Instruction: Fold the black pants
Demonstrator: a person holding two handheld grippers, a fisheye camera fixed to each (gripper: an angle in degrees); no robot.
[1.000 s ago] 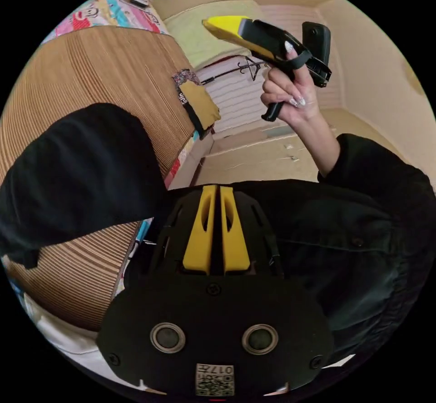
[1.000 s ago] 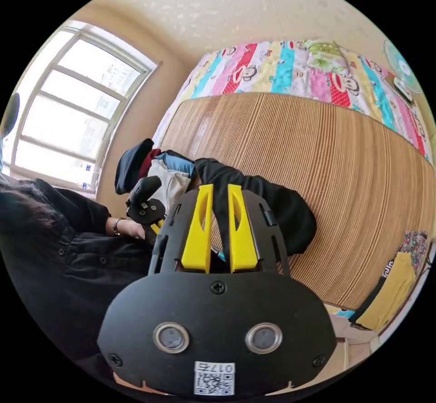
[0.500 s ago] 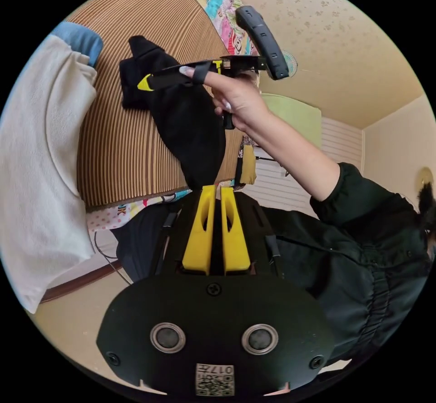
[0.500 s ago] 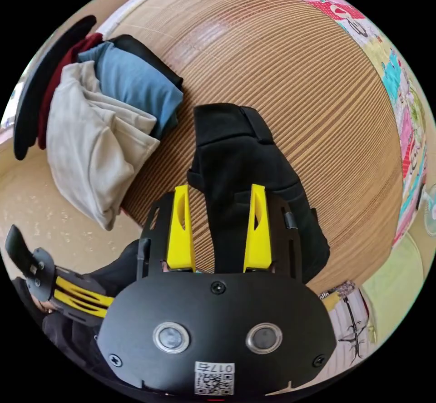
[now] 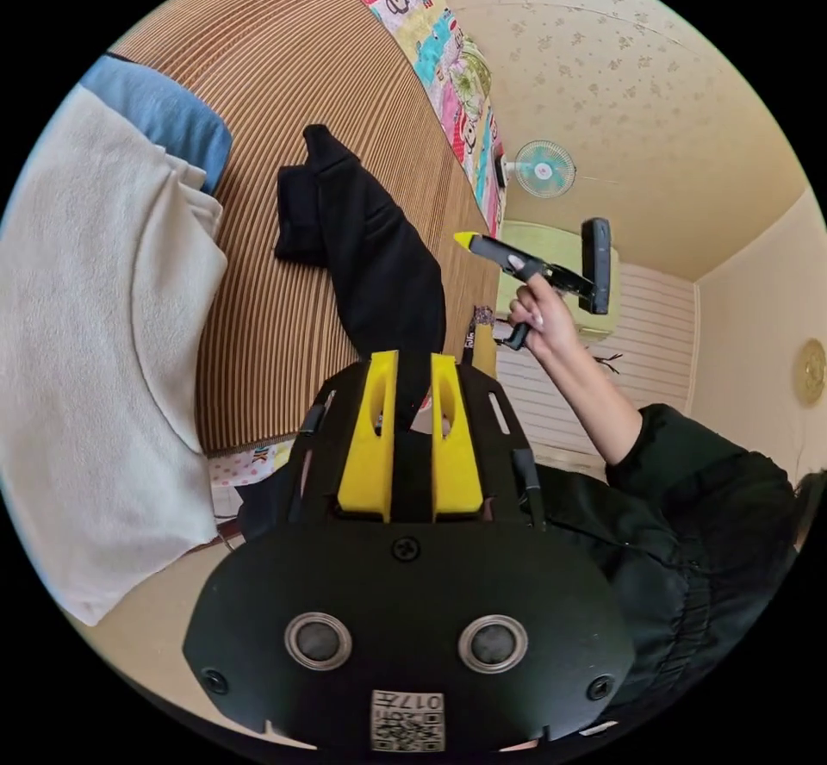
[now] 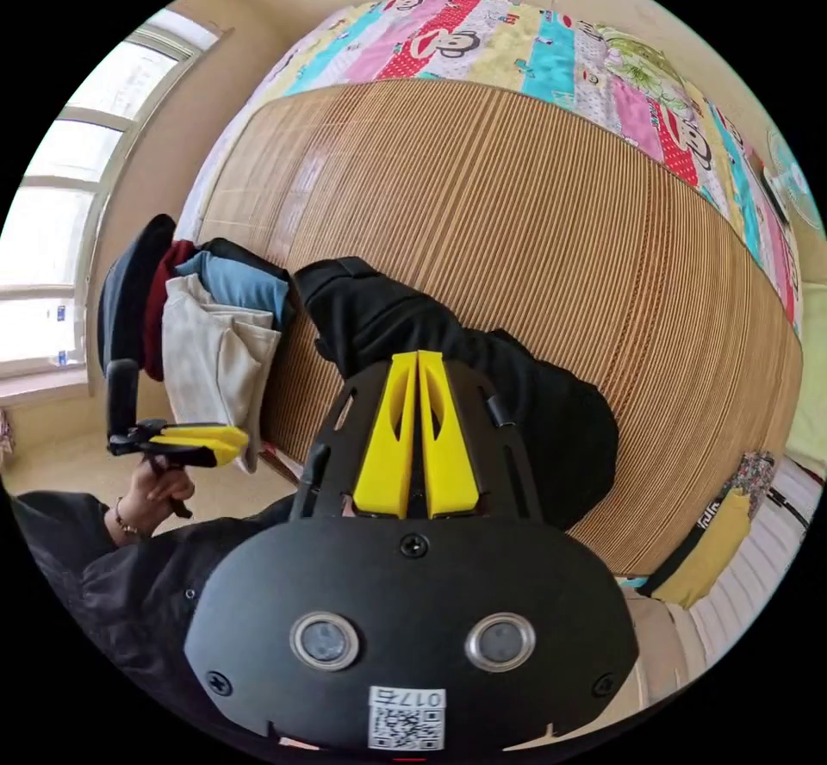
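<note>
Black pants (image 6: 482, 386) bunched on striped mat (image 6: 560, 222), near pile of clothes (image 6: 215, 326). Left gripper (image 5: 412, 377) slightly parted around fabric, right gripper (image 6: 418, 369) clenched, empty. Better to spread flat before folding.

The left gripper (image 5: 410, 369) has its two yellow jaws standing slightly apart, with a tail of the black pants (image 5: 370, 257) running down between them; whether they press on the cloth cannot be told. The pants lie bunched on a brown ribbed mat (image 5: 284, 93), beside a pale towel-like cloth (image 5: 95, 351) and a blue garment (image 5: 164, 115). A hand (image 5: 541, 324) in a black sleeve (image 5: 689, 489) holds the right gripper (image 5: 469, 240) in the air, clear of the pants, its jaws together. A small fan (image 5: 540, 169) sits past a patterned quilt (image 5: 431, 33).
</note>
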